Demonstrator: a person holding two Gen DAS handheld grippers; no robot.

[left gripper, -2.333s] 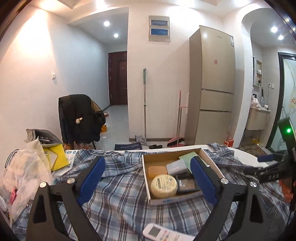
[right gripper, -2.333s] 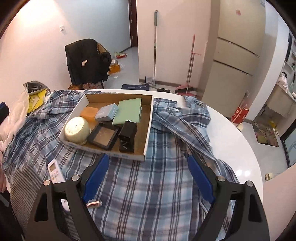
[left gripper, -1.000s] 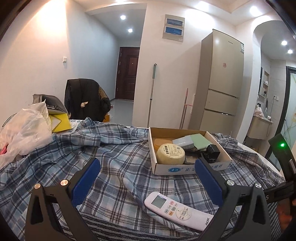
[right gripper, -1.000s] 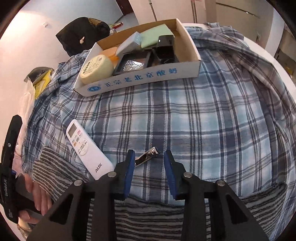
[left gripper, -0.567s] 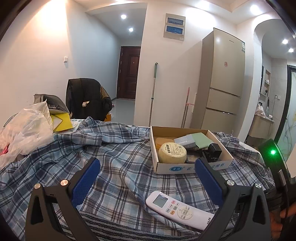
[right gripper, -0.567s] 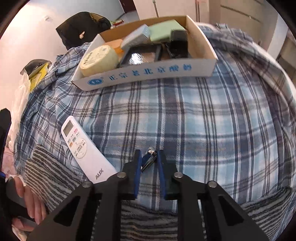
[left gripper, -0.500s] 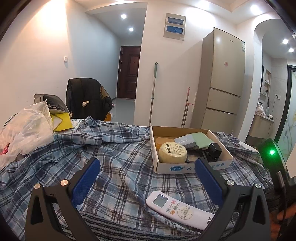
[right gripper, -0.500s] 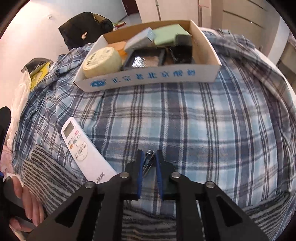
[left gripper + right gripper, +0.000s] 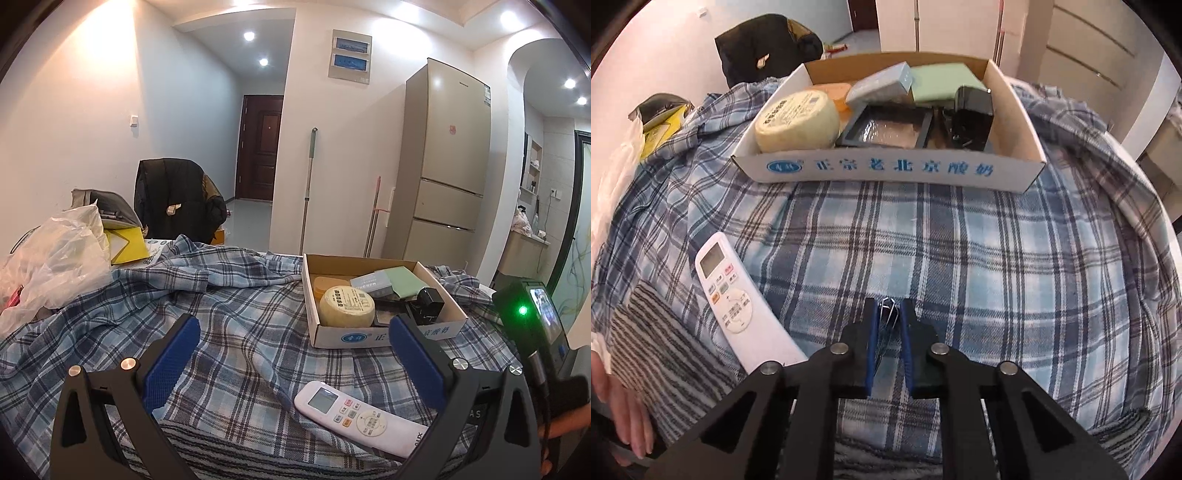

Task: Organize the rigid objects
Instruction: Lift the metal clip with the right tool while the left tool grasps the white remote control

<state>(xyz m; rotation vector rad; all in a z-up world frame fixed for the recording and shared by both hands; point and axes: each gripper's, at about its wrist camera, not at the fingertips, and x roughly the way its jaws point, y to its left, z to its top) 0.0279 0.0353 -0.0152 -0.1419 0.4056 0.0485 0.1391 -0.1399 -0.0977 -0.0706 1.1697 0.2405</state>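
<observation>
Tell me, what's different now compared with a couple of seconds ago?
The right gripper came down onto the plaid cloth, closed its wide-open fingers and now pinches the small metal nail clipper. The left gripper stayed open, only shifting its view. The cardboard box and the remote stayed put.

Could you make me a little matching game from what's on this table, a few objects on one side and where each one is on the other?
Things:
1. nail clipper
2. remote control
3. round yellow tub
4. left gripper

Places or states:
a. inside the cardboard box
b. pinched in the right gripper
c. open, holding nothing
d. lying flat on the plaid cloth

Pairs: 1-b, 2-d, 3-a, 4-c
</observation>
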